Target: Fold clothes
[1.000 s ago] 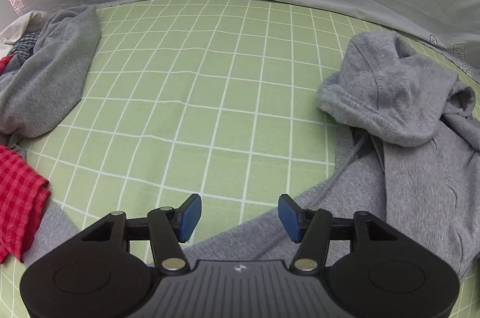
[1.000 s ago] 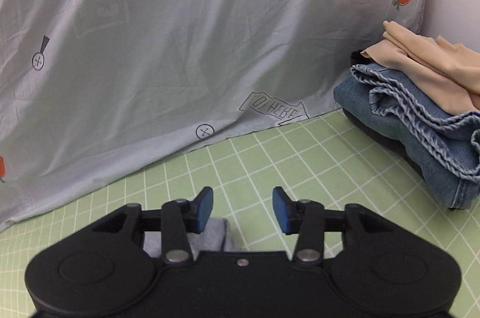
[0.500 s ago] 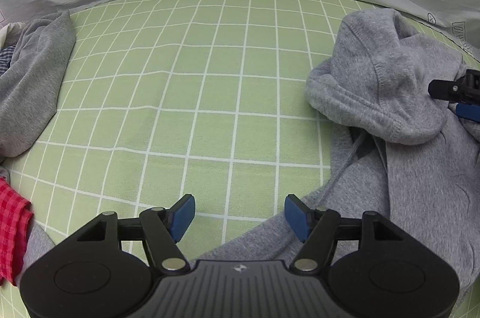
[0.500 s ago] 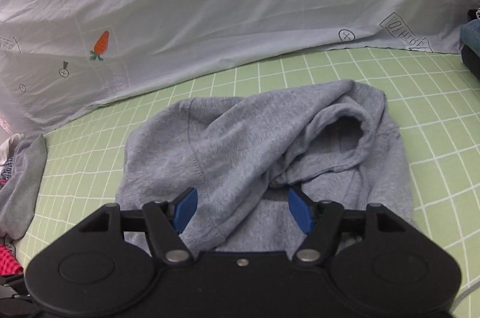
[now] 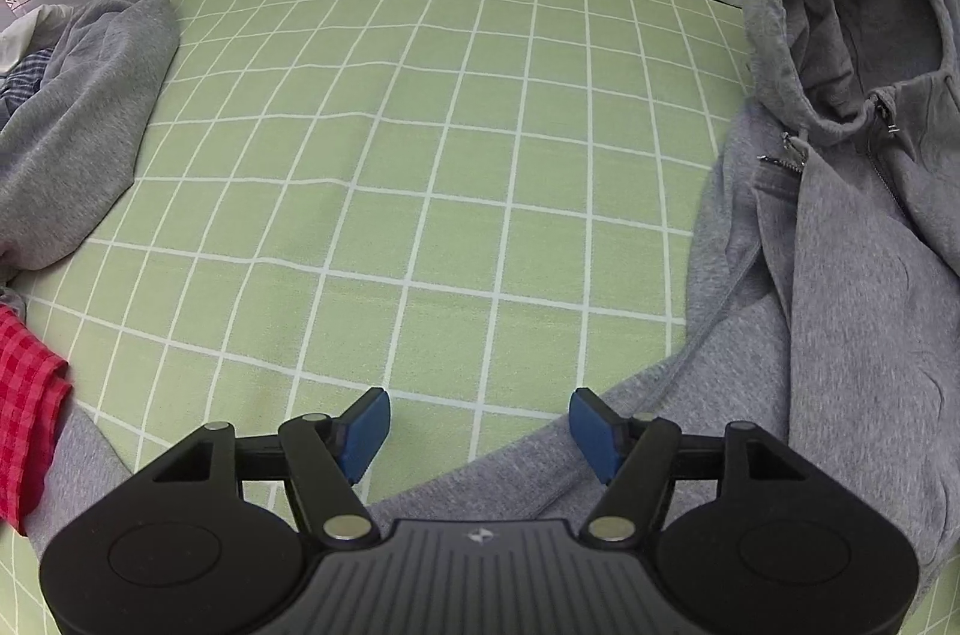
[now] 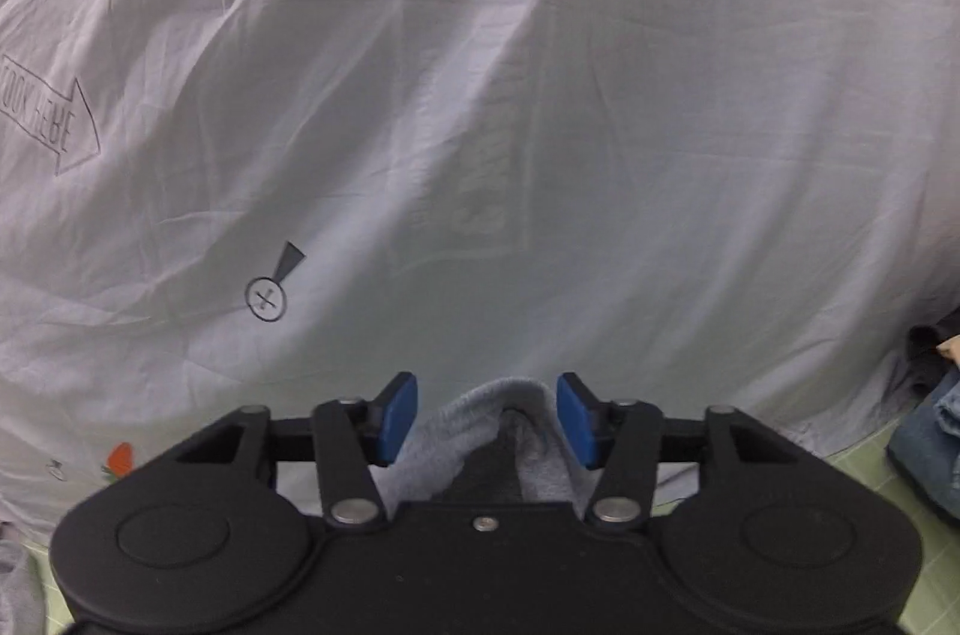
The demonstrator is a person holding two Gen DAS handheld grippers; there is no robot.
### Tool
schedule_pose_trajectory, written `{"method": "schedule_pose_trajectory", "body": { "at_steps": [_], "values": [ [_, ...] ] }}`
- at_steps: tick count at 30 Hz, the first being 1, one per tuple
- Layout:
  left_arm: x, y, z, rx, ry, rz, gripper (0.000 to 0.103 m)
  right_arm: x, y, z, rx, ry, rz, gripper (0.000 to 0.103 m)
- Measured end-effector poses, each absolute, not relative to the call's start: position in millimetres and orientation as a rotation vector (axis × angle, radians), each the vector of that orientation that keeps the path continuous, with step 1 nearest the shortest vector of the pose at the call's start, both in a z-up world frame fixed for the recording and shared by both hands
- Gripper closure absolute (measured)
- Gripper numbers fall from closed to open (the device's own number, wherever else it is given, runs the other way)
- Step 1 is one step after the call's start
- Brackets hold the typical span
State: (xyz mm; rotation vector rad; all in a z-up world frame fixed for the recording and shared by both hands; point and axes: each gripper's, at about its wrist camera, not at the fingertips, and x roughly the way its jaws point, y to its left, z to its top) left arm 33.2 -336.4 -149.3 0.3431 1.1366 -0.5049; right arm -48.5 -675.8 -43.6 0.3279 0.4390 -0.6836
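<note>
Grey fleece zip-front hooded sweatshirt: soft, limp, moderately heavy; it lies unfolded at the right of the left wrist frame on the green checked bed sheet. Judged best holds: hood rim or hem. Left tongs stand apart, empty. Right tongs stand apart with a grey fold between, unclamped. Nearby: red checked cloth, a second grey garment, blue denim; the mid-sheet lies bare.

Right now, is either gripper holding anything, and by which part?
Left gripper: nothing, jaws open. Right gripper has the hoodie by its hood rim between its fingers, and the hood stands lifted, but whether the jaws clamp it cannot be told.
</note>
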Motion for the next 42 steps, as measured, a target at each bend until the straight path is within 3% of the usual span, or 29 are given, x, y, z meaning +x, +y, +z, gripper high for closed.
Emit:
{"method": "schedule_pose_trajectory", "body": {
  "at_steps": [8, 13, 15, 17, 23, 24, 26, 28, 29, 32, 42],
  "values": [
    [22.5, -333.5, -147.3, 0.365, 1.140, -0.533, 0.036, -121.2, -576.2, -113.5, 0.317, 0.701, -0.606, 0.043],
    [8.4, -327.8, -139.7, 0.391, 1.129, -0.557, 0.035, -156.6, -511.6, -136.5, 0.325, 0.771, -0.487, 0.043],
    [2.6, -321.3, -135.2, 0.393, 1.120, -0.560, 0.035, -162.2, -494.2, -139.2, 0.291, 0.780, -0.459, 0.039],
    [-4.4, -313.2, -129.8, 0.388, 1.110, -0.564, 0.035, -161.3, -474.4, -141.6, 0.216, 0.767, -0.424, 0.023],
    [-29.1, -286.0, -110.3, 0.377, 1.055, -0.560, 0.035, -141.6, -440.8, -160.9, 0.049, 0.825, -0.385, 0.016],
    [-34.5, -280.5, -106.8, 0.377, 1.045, -0.557, 0.035, -141.2, -436.2, -164.4, 0.000, 0.836, -0.393, 0.017],
    [-45.2, -269.1, -99.9, 0.373, 1.025, -0.554, 0.035, -144.2, -430.3, -168.5, -0.076, 0.845, -0.408, 0.030],
    [-54.9, -258.6, -96.3, 0.364, 1.015, -0.550, 0.033, -154.5, -434.7, -163.5, -0.081, 0.824, -0.442, 0.067],
    [-59.0, -254.1, -95.3, 0.360, 1.014, -0.546, 0.033, -161.3, -439.4, -158.4, -0.048, 0.817, -0.440, 0.071],
    [-70.6, -243.0, -94.5, 0.328, 1.022, -0.536, 0.033, -183.1, -450.8, -143.9, 0.061, 0.801, -0.425, 0.080],
    [-124.8, -236.3, -94.1, 0.294, 1.037, -0.565, 0.033, -305.4, -447.1, -102.3, 0.314, 0.653, -0.427, 0.086]
  ]
}}
